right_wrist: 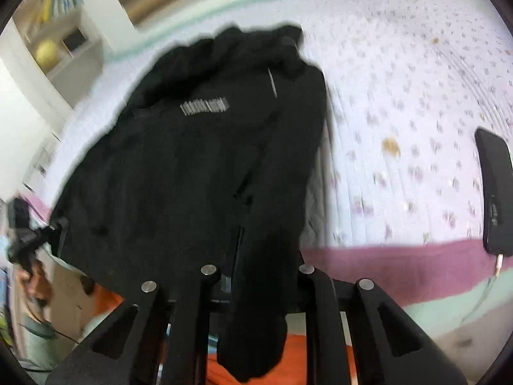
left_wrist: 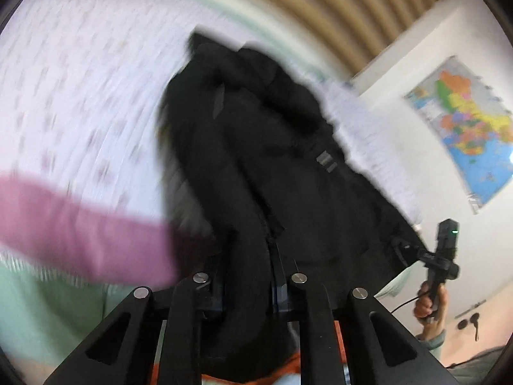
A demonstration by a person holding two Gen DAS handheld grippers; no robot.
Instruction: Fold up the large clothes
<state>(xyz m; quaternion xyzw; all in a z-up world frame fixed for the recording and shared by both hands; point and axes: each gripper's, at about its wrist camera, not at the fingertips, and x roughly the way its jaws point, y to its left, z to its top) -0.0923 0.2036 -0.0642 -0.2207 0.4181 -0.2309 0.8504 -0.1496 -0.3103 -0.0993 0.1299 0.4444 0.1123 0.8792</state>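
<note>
A large black jacket [left_wrist: 272, 166] hangs stretched between my two grippers above a bed; it also fills the right wrist view [right_wrist: 192, 160], with a grey printed label on its chest. My left gripper [left_wrist: 248, 284] is shut on the jacket's hem, fabric bunched between the fingers. My right gripper [right_wrist: 258, 276] is shut on another part of the hem, a fold of cloth drooping below it. The right gripper also shows in the left wrist view [left_wrist: 439, 256], held in a hand at the jacket's far corner. The left one shows blurred in the right wrist view [right_wrist: 25, 237].
The bed has a white floral quilt [right_wrist: 400, 112] with a pink band [right_wrist: 384, 269] along its edge. A black phone [right_wrist: 495, 192] with a cable lies on the quilt at right. A map [left_wrist: 468, 125] hangs on the wall. A shelf unit [right_wrist: 54, 41] stands at left.
</note>
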